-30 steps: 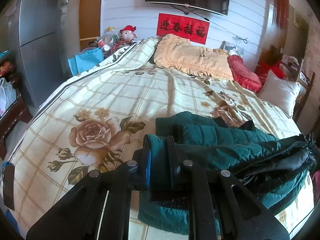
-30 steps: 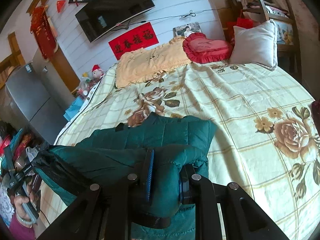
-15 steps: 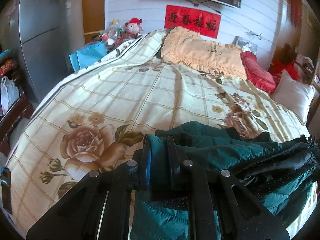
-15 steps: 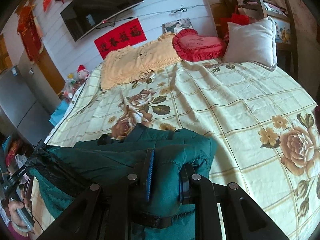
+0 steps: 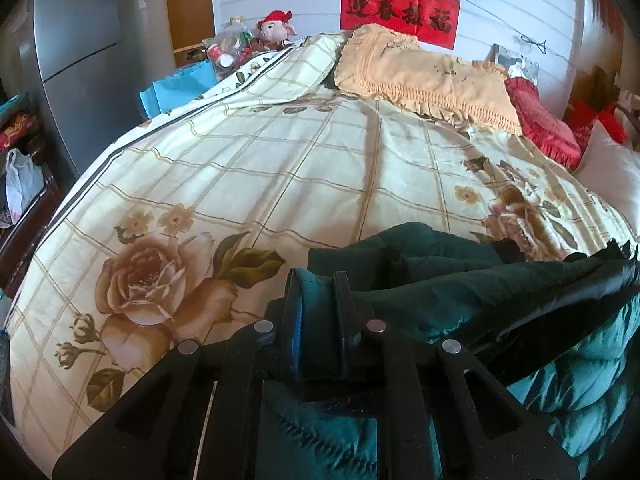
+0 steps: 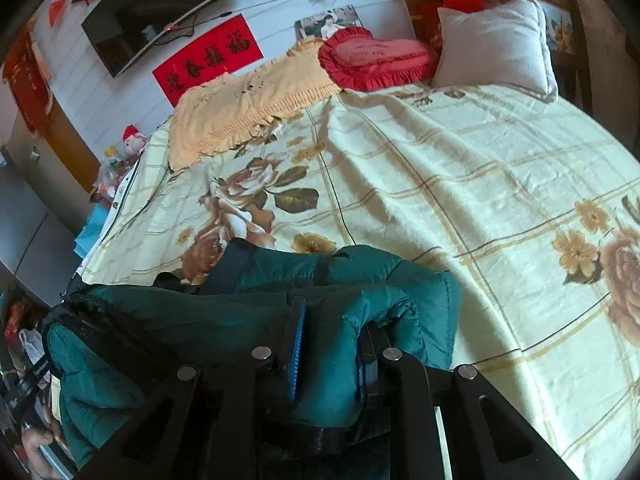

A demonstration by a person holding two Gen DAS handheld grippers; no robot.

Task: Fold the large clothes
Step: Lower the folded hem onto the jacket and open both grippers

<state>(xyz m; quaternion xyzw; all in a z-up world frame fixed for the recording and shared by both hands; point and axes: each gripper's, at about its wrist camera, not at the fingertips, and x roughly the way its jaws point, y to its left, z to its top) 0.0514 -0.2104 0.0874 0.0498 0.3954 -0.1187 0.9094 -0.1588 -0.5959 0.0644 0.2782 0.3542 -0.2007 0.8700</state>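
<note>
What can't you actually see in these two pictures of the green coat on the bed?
- Left wrist view: the green coat runs off the right and bottom edges; the left tool hides the pinched part.
- Right wrist view: the right tool covers the coat's near edge.
- Sleeves, zip: buried in folds.

The bed (image 5: 304, 168) is the big thing in the middle. The jacket (image 5: 460, 292) lies on the near end of the bed. The long pillow (image 5: 424, 76) lies on the far end of the bed, by the wall. The heart cushion (image 6: 372, 60) sits right of the long pillow, and the square pillow (image 6: 496, 44) sits right of the heart cushion. The fridge (image 5: 76, 68) stands left of the bed.
</note>
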